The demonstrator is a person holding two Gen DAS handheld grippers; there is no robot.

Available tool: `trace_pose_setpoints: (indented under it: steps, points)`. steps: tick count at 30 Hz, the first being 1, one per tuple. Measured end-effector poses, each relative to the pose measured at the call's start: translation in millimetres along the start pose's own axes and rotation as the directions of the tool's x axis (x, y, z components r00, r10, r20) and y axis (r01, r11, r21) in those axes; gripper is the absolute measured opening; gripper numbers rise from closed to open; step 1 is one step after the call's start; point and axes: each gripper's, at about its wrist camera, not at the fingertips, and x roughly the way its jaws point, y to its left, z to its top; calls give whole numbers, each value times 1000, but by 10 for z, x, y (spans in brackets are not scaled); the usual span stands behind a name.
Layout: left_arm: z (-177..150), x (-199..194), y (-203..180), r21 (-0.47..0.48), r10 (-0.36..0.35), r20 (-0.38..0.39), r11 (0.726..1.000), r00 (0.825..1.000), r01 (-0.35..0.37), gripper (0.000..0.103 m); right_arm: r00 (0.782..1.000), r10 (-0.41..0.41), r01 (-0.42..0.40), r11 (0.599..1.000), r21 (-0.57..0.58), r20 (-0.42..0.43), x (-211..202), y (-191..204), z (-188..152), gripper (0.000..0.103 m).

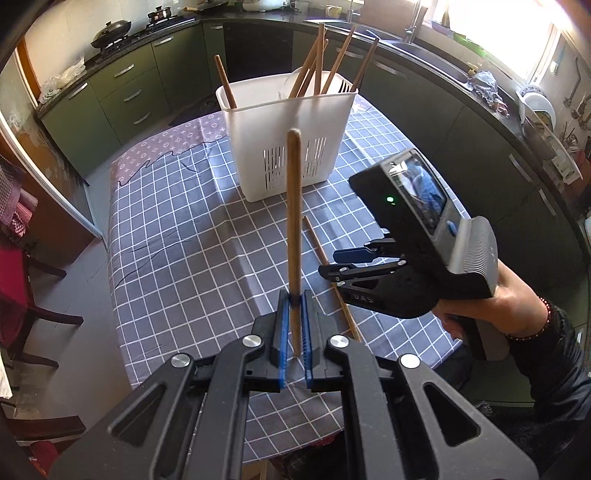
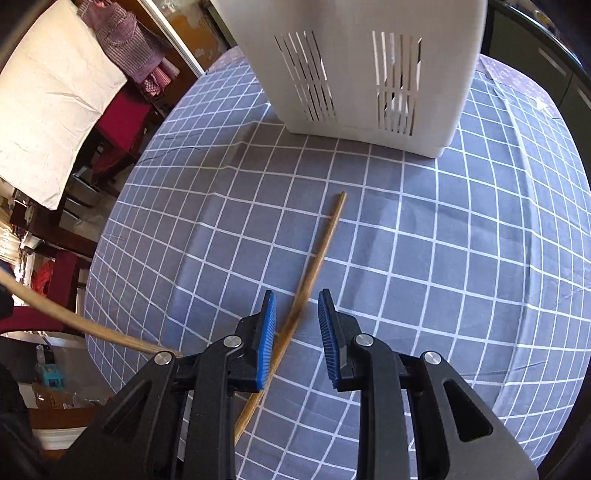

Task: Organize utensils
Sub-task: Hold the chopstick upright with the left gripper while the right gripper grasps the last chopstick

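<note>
My left gripper [image 1: 294,295] is shut on a wooden chopstick [image 1: 293,206], which stands upright above the checked tablecloth [image 1: 177,236]. Behind it is a white slotted utensil basket [image 1: 288,129] with several chopsticks [image 1: 317,62] leaning inside. A second chopstick [image 2: 321,247] lies flat on the cloth in front of the basket [image 2: 351,74]. My right gripper [image 2: 297,293] hangs open just above it, one jaw on each side of the stick, pads clear of it. In the left wrist view the right gripper [image 1: 332,262] reaches in from the right. The held chopstick [image 2: 55,310] crosses the right wrist view at the left.
The table edge [image 1: 114,280] drops off on the left toward red chairs [image 1: 14,280]. Green cabinets [image 1: 122,92] and a dark counter with a wok [image 1: 110,33] and a sink [image 1: 428,55] ring the room. A person's hand [image 1: 491,306] holds the right gripper.
</note>
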Motion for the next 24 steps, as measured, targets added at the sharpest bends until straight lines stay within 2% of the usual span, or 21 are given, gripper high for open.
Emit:
trace_pose_setpoints:
  steps: [6,11,17,21,24]
  points:
    - [7,5,-23,23,-10,2,1000,1000,10,6,991,-96,96,995,-4,-96,98,117,172,24]
    - [15,17,-22,32,-16,4,999,1000,16,6,968,-215,207,976,-67,-130,180,320,232,16]
    - [4,15,10,28,-21,9,999,1000,20,6,968,-216,205,974,-91,-126,220,401,234,13]
    - [-2,12,12,26,-19,10,999,1000,19,6,977,-169,160,984,-77,-127,169,331,160,7]
    - [-4,8,8,28,-16,10,999,1000,15,6,980,-164,154,984,-94,-113,111,254,87,7]
